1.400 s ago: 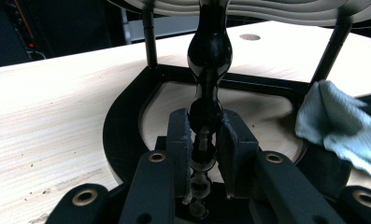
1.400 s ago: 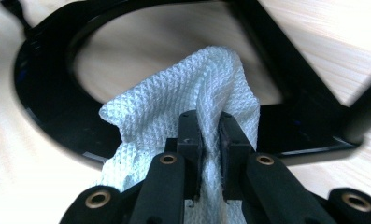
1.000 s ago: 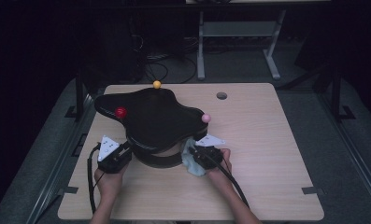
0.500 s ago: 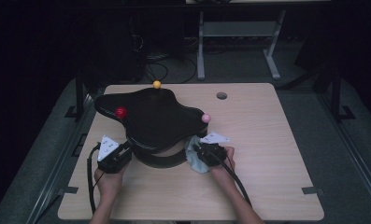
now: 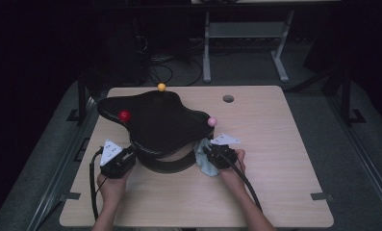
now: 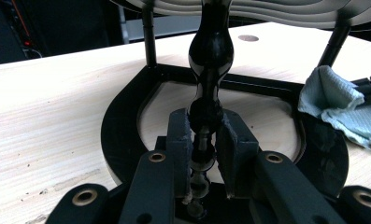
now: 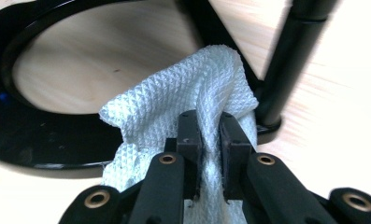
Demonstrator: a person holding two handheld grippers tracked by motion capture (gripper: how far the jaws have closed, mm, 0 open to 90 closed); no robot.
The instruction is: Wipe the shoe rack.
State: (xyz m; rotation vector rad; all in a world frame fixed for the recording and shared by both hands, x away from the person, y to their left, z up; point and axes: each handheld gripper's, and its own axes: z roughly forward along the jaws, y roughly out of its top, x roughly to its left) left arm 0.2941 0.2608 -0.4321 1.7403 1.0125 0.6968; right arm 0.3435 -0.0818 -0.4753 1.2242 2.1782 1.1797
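The right gripper [image 5: 209, 153] shifted slightly with its clamped cloth [image 7: 183, 88]; the left gripper [image 6: 204, 140] gripped the stand's post [image 6: 210, 60].

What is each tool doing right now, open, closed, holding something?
Left tool: closed on the turned post of the black stand.
Right tool: closed on the pale cloth, at the stand's base ring.

glossy black stand [image 6: 211, 51], textured waffle-weave cloth [image 7: 192, 88], pale matt wood-grain table [image 5: 275, 144]
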